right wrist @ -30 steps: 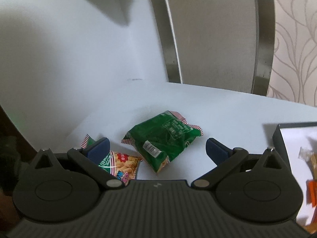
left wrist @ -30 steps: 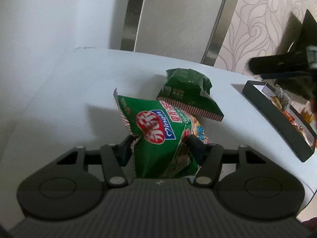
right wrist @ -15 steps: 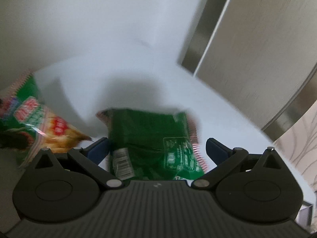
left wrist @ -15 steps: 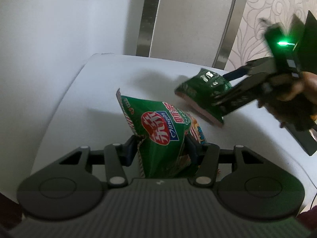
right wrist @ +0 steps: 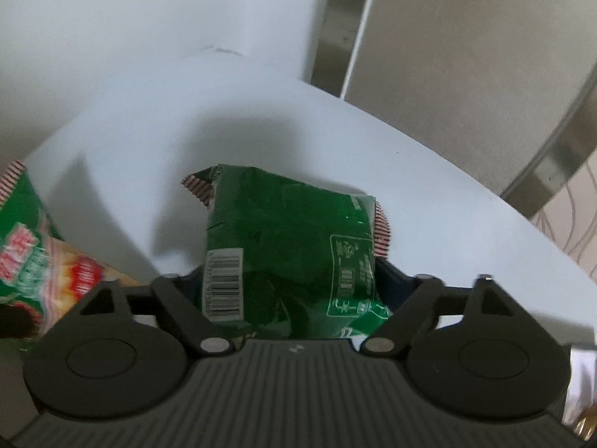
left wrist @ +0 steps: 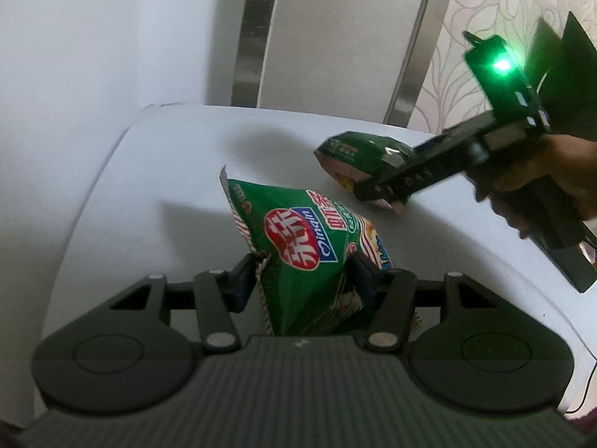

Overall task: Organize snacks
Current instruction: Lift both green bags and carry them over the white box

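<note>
My left gripper (left wrist: 304, 280) is shut on a green snack bag with a red logo (left wrist: 298, 246), held upright above the white table (left wrist: 149, 201). The same bag shows at the left edge of the right wrist view (right wrist: 26, 257). My right gripper (right wrist: 289, 280) is shut on a second green bag with a barcode (right wrist: 287, 231), held just over the table. From the left wrist view that bag (left wrist: 358, 153) sits in the right gripper (left wrist: 377, 186), beyond and right of my bag.
A black tray's edge (left wrist: 574, 272) lies at the table's right side, mostly hidden behind the hand. A grey panel with metal strips (left wrist: 347, 37) and a patterned wall (left wrist: 496, 18) stand behind the table. The white wall is at left.
My right gripper swung in over the second green bag, closed on it and lifted it off the table. My left gripper kept its hold and rose slightly.
</note>
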Available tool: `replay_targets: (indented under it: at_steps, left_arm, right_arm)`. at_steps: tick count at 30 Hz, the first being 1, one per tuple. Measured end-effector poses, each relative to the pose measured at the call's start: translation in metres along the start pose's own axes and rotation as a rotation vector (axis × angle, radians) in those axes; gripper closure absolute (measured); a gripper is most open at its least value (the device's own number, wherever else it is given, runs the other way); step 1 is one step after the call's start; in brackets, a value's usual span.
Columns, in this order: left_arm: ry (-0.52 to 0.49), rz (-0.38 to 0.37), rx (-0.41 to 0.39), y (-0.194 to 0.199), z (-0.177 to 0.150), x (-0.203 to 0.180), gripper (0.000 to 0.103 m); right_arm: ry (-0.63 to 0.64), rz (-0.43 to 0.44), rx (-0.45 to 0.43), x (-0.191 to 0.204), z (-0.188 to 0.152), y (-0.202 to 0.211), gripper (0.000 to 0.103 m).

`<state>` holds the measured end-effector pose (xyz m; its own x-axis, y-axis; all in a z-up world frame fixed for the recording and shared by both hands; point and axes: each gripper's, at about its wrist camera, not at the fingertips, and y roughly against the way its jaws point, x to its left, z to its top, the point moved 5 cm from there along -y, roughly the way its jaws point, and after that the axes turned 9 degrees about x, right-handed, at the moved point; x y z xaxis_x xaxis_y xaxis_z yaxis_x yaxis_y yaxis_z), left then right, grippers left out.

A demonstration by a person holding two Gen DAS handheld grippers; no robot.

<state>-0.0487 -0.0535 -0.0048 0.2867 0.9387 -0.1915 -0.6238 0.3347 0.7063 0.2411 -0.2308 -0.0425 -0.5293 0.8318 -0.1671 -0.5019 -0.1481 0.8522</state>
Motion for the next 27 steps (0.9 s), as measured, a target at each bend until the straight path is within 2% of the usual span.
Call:
replay_targets:
  at_steps: [6, 14, 21, 27]
  left_arm:
    - [0.01, -0.055, 0.003, -0.019, 0.01, -0.005, 0.044]
    - [0.007, -0.094, -0.013, -0.037, 0.017, -0.032, 0.048]
    - [-0.029, -0.03, -0.025, -0.043, 0.026, -0.062, 0.051]
    - [-0.07, 0.047, -0.035, -0.047, 0.031, -0.092, 0.052]
  right_arm:
    - [-0.087, -0.015, 0.005, -0.013, -0.036, 0.023, 0.022]
    - [-0.215, -0.06, 0.04, -0.022, -0.119, 0.071, 0.024]
    - [-0.299, -0.063, 0.036, -0.018, -0.189, 0.11, 0.024]
    - [-0.327, -0.037, 0.004, -0.02, -0.213, 0.119, 0.025]
